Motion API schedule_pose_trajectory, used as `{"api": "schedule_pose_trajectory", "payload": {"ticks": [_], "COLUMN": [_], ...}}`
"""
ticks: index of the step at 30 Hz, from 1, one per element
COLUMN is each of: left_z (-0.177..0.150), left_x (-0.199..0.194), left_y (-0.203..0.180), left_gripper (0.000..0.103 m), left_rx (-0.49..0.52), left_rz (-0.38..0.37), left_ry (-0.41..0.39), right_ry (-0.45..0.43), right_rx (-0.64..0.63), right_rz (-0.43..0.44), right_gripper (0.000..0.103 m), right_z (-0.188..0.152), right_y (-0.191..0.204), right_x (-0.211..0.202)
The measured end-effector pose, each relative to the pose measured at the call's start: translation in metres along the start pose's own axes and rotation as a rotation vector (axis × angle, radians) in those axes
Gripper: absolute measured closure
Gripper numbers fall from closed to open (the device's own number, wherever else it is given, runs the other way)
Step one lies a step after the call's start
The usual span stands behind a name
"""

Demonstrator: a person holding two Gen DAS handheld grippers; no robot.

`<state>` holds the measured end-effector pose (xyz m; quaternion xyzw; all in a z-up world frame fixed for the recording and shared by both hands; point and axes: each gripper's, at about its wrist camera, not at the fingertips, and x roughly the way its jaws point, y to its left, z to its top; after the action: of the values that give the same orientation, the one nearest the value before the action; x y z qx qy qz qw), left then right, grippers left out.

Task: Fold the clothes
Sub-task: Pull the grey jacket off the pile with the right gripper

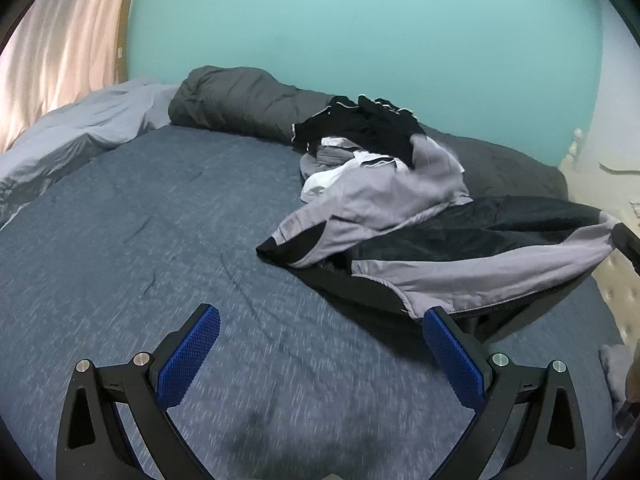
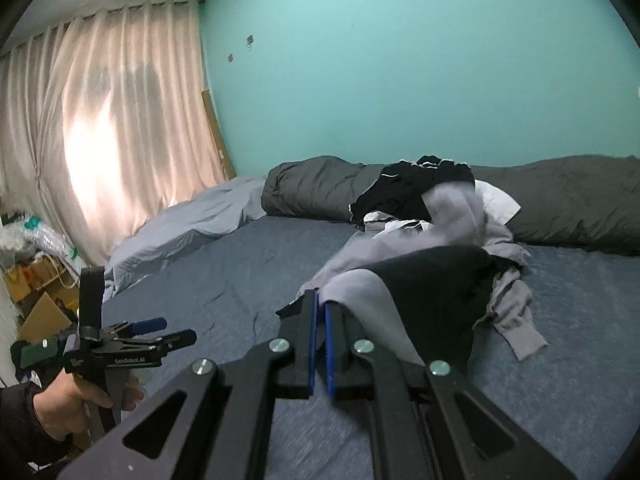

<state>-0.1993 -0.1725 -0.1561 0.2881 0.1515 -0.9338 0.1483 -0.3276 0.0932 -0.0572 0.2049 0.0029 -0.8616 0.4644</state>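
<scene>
A: Since the jacket [image 2: 424, 280] trails off the pile [image 2: 416, 196] across the bed [image 2: 224, 280], is the R gripper [image 2: 319, 312] holding it?

B: Yes, pads pinched on its grey hem, prob. to drag it clear for folding.

A: L gripper [image 1: 320, 344]?

B: Spread wide, empty, above bare sheet; blur hides detail.

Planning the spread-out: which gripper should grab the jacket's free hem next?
Left. The left gripper is open and empty beside the jacket hem, while the right gripper is already shut on the jacket.
</scene>
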Motion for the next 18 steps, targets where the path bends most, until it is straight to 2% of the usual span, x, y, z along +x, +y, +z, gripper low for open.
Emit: {"api": "schedule_pose_trajectory", "payload": {"ticks": [3,8,13,18], "left_z": [-0.011,-0.029,-0.048,-0.061], "left_x": [-0.026,-0.049,-0.052,-0.047], "left_y": [0.006,0.023,0.038,0.041], "left_gripper": [0.0,0.0,0.0,0.0], "left_rx": [-0.008,-0.038,-0.066,-0.079], "left_rz": [0.011,0.027,0.031,0.04], "left_ry": [0.003,0.026,0.059,0.069], "right_ry": [-0.003,0.003,0.162,0.259], "right_rx": [0.004,-0.016,-0.046,0.021], "right_rz": [-0.014,0.001,0.004,-0.036], "right_gripper": [0.1,0.1,0.1,0.099], "right_z": [-0.004,-0.006,-0.033,-0.065], "right_y": [0.022,0.047,0.054,0.034], "right_x": [-0.027,-0.059,-0.053,-0.04]}}
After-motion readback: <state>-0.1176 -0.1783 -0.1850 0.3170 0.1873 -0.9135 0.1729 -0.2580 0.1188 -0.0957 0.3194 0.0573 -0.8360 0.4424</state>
